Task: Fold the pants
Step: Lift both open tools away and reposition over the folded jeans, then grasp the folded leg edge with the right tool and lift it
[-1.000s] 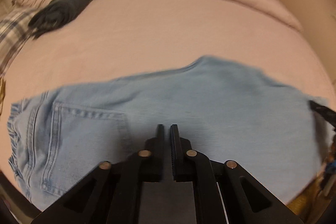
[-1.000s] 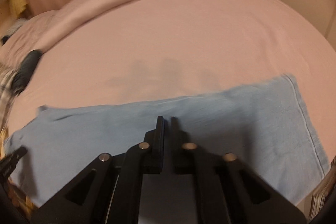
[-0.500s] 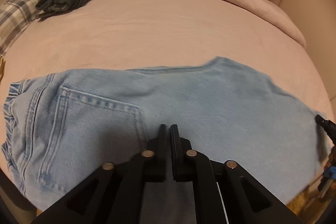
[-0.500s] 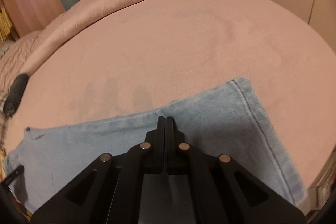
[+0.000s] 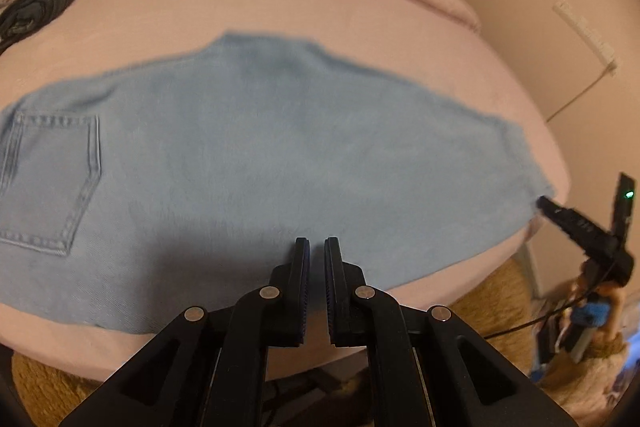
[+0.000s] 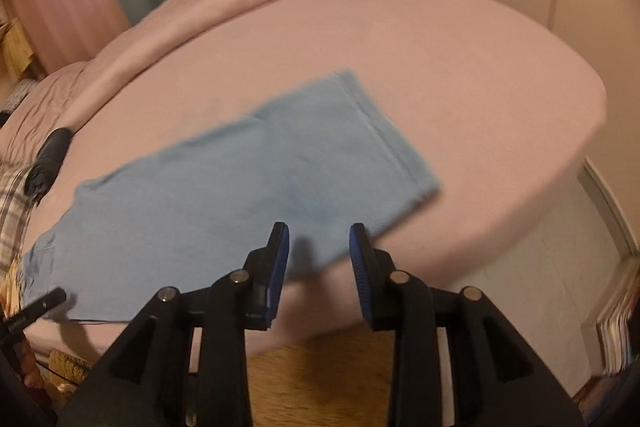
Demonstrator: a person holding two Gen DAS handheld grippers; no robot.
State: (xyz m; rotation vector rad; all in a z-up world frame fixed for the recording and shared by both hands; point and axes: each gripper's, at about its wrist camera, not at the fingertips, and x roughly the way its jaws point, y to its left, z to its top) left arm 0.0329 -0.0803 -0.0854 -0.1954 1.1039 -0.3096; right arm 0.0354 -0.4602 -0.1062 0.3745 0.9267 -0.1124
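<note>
- Denim, pale blue: the pants [image 5: 280,155] lie flat on a pink bed [image 5: 320,15], already doubled leg over leg, near the bed's front edge. The waist and a stitched back pocket [image 5: 48,183] sit at the left end; the hemmed cuffs [image 6: 384,143] sit at the right end.
- Handling, as a judgement: soft, limp cloth with some weight, not slippery and not fragile. It should sag if lifted at one point, so the cuff corners, or the waist corners, look like the best places to pinch.
- Left tongs [image 5: 316,247] hover over the near edge of the cloth, clenched almost fully, with nothing between them.
- Right tongs [image 6: 319,239] are opening near the cuff end; the pads [image 6: 280,251] grip nothing.
- Compared with a second ago: the right tongs were clamped together and are now parting. Both views have swung towards the right, so the cuff end sits nearer the middle of the right view, and the pocket has slid to the left edge of the left view.
</note>
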